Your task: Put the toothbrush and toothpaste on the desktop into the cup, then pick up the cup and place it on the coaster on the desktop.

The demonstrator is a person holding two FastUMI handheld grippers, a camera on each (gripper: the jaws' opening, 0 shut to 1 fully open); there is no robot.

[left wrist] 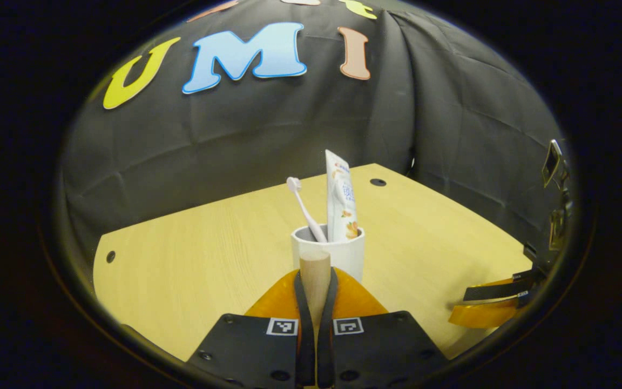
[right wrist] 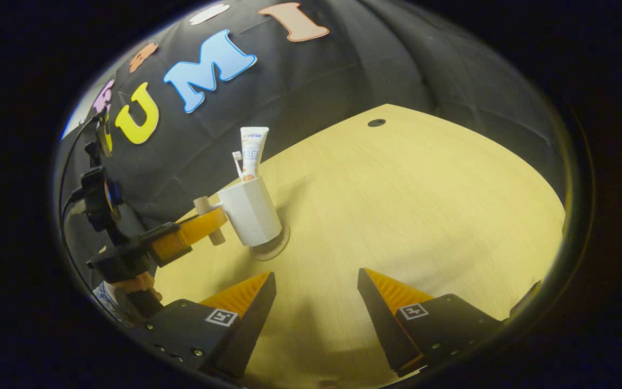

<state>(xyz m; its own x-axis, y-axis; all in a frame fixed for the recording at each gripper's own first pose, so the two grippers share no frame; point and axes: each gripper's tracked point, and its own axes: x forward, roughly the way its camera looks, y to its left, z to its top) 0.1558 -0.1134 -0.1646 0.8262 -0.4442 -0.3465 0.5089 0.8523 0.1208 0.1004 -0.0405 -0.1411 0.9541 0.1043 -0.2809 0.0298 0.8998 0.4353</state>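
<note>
A: Desk (right wrist: 424, 205) wide open right of the cup (right wrist: 251, 213). Cup's on or just above the coaster (right wrist: 273, 247); can't tell contact.
B: Placing step. Left gripper (left wrist: 315, 270) clamped on the wooden handle (left wrist: 315, 275). Toothpaste (left wrist: 340, 200), toothbrush (left wrist: 304, 208) inside.
A: Right gripper (right wrist: 316, 292) jaws apart, idle.
B: Next: settle, release, back out straight.

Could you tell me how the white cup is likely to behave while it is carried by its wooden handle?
The cup looks rigid, so it should not flex. Held from one side by the left claw on the handle, it may tilt away. The toothpaste and toothbrush stand tall and loose, so they could shift if it is jolted.
</note>
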